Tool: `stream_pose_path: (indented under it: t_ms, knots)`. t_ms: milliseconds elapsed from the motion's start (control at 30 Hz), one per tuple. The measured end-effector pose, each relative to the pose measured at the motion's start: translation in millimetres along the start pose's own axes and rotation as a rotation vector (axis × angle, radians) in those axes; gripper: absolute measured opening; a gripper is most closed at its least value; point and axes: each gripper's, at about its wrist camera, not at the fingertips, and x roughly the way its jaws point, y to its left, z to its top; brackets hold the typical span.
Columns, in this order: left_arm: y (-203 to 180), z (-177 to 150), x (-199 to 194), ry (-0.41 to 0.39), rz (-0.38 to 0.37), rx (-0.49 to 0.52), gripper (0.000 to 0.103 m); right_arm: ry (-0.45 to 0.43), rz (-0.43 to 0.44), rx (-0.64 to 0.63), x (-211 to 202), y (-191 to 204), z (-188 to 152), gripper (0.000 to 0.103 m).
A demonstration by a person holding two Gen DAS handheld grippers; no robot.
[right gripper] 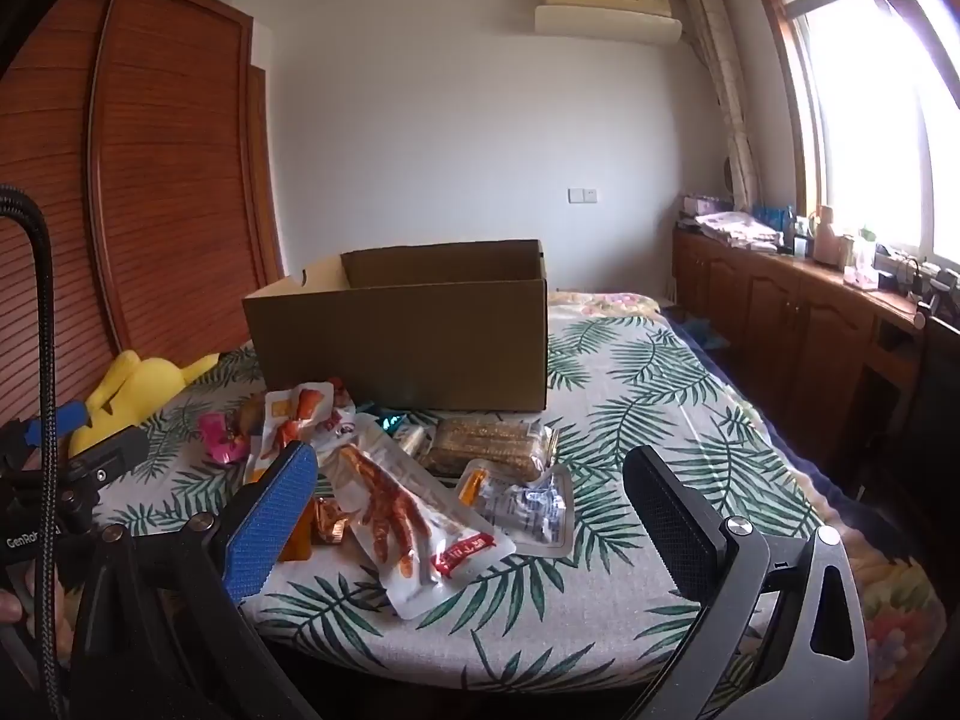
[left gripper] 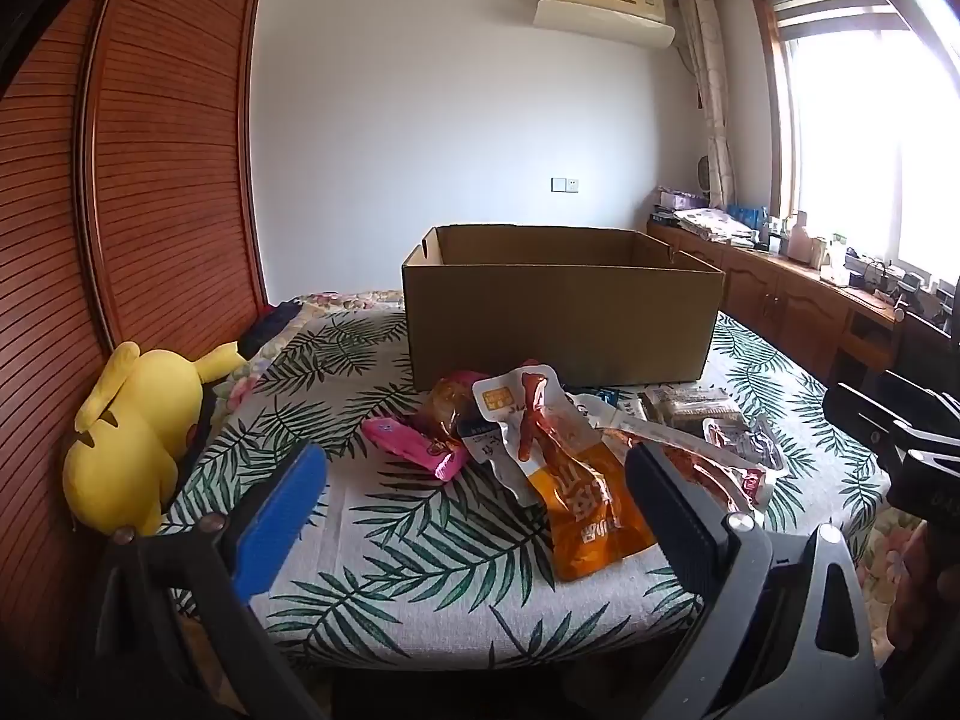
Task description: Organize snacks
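Left wrist view: the left gripper (left gripper: 474, 504) is hovering with its jaws spread wide and nothing between them, one blue pad at 8 o'clock and one black pad at 4 o'clock. Ahead, a bed (left gripper: 384, 564) with a palm-leaf cover is carrying a loose pile of snacks. An orange packet (left gripper: 591, 525) is lying just past the gripper, toward 5 o'clock of the frame's centre. A clear pouch of red-brown meat (left gripper: 528, 420) is overlapping its far end, and a pink packet (left gripper: 414, 447) is sitting to the left of the pile. Behind the snacks, at 12 o'clock, an open cardboard box (left gripper: 564, 324) is standing upright on the bed. A yellow plush toy (left gripper: 135, 438) is leaning at 9 o'clock beside a slatted wooden wardrobe (left gripper: 150, 180).

Right wrist view: the right gripper (right gripper: 471, 507) is likewise released, jaws wide and holding nothing. Between its pads a long clear chicken-foot pouch (right gripper: 414, 522) is lying flat. A silver-blue packet (right gripper: 528, 507) is touching its right side, and a pack of brown bars (right gripper: 486, 450) is resting just beyond. The box is standing at 11 o'clock. A window (right gripper: 870, 120) is glowing at 2 o'clock.
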Motion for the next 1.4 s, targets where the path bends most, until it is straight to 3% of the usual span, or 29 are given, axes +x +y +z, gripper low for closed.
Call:
stream_pose_path:
  t_ms: [1400]
  knots:
    - [0.2, -5.6, 0.0, -0.003, -0.003, -0.009, 0.101, -0.007, 0.0, 0.003, -2.3, -0.7, -1.9, 0.103]
